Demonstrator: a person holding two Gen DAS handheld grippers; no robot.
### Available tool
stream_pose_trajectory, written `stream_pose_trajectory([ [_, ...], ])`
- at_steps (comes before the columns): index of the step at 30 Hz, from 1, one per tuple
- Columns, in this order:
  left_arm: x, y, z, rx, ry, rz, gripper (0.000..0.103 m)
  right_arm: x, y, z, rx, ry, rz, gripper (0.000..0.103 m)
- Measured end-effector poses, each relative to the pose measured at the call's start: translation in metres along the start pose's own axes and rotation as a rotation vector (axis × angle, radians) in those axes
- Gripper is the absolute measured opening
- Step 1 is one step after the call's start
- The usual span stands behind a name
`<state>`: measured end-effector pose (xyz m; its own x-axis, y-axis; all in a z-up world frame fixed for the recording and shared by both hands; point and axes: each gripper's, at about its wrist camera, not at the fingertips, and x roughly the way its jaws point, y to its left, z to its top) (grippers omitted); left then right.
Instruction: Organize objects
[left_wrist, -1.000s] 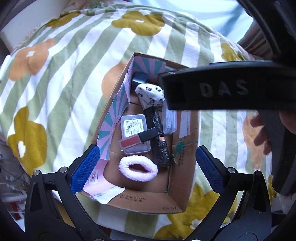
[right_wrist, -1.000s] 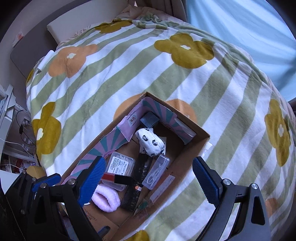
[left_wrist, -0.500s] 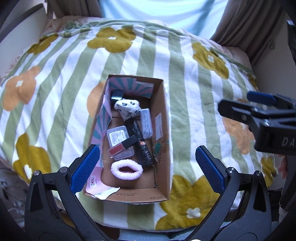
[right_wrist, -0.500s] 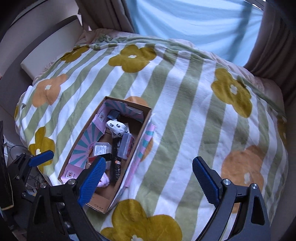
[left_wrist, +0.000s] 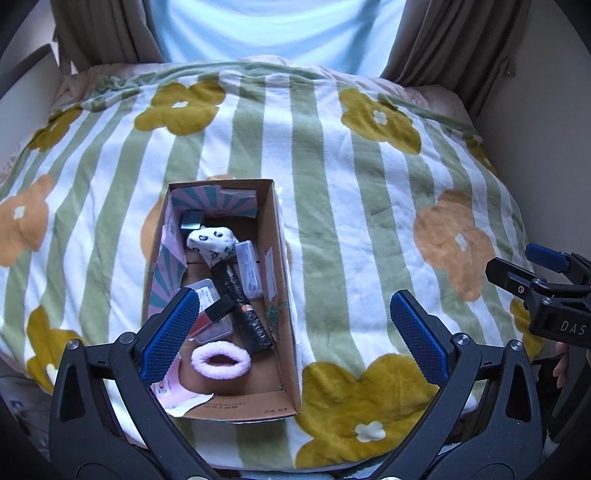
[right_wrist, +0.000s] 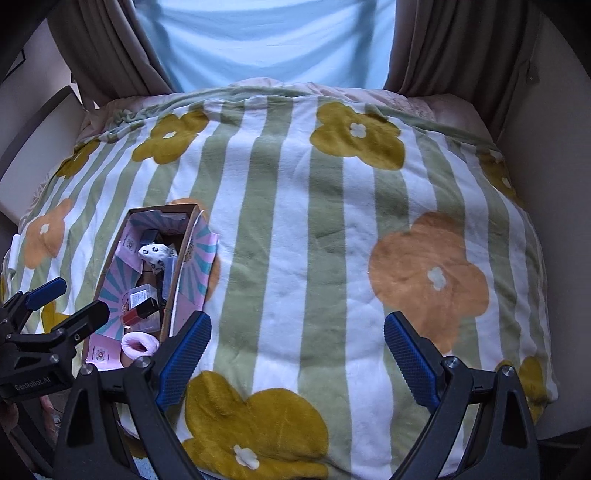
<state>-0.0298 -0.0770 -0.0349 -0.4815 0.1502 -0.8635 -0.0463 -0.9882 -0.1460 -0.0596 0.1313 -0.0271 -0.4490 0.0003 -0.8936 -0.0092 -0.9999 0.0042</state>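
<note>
Striped in green and white with mustard and orange flowers, a blanket (left_wrist: 332, 206) covers the bed below pale blue curtains as both tools hang above it with nothing in them. Left gripper (left_wrist: 295, 332) has its blue-padded fingers (left_wrist: 168, 334) spread wide, one pad overlapping the near left part of a cardboard box (left_wrist: 286, 295); right gripper (right_wrist: 295, 354) is equally wide, well to the right of the box over bare blanket. Inside the box, a pink fluffy hair tie (left_wrist: 221, 359) lies nearest its front wall, a red lip gloss (left_wrist: 214, 315) rests on a clear plastic case (left_wrist: 216, 328) behind it, a black tube (left_wrist: 240, 299) runs lengthwise alongside, and a white spotted pouch (left_wrist: 212, 242) sits towards the far end.
</note>
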Motion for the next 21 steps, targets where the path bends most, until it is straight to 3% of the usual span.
stream_pose_trajectory([
  [21, 0.007, -0.016, 0.000, 0.016, 0.017, -0.006, 0.103, -0.001, -0.022, -0.003, 0.041, -0.007, -0.004, 0.093],
])
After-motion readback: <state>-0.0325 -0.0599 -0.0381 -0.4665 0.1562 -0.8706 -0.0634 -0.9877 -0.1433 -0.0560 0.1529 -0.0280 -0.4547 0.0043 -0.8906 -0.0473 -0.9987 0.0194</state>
